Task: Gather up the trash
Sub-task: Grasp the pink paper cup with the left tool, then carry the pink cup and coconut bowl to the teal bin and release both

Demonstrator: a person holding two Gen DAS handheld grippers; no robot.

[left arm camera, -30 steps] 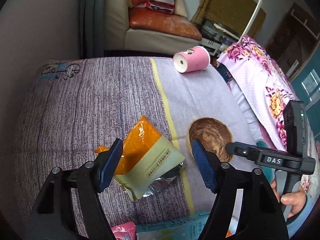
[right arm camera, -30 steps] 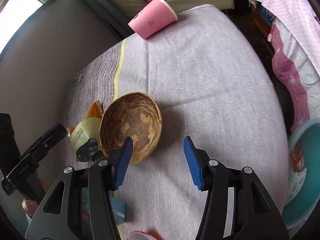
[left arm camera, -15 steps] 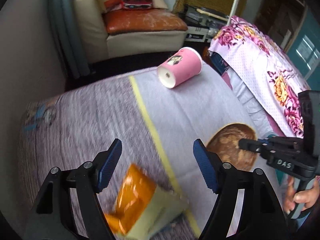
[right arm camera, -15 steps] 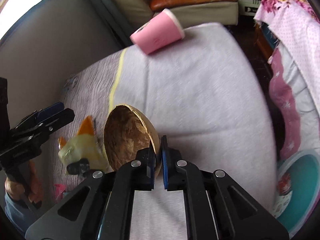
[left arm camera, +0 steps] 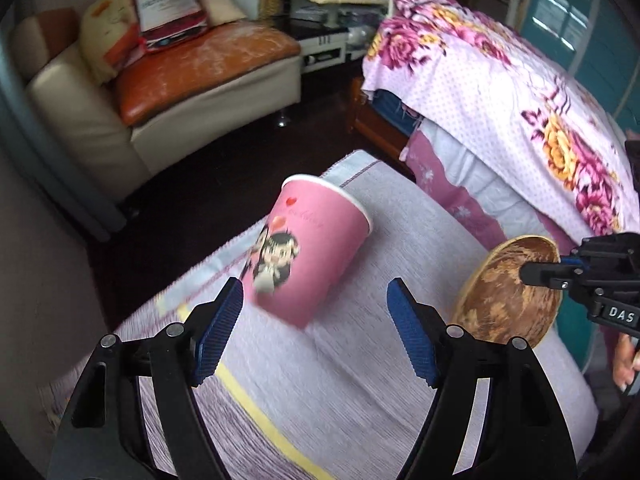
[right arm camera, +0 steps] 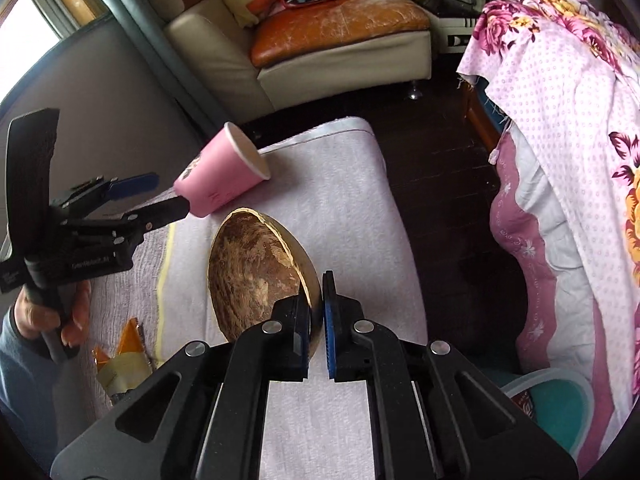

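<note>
Left claw (left arm camera: 314, 330) now at pink cup (left arm camera: 308, 248), wrapper (right arm camera: 120, 364) behind.

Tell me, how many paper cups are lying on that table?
1. The pink paper cup lies on its side near the table's far edge, just ahead of the left gripper. Others may be hidden outside the views.

Right gripper (right arm camera: 316, 320), bottom centre of its own view: jaws clamped on the brown bowl (right arm camera: 256, 264) rim. Left gripper (left arm camera: 316, 332), lower centre: jaws spread wide, nothing held.
</note>
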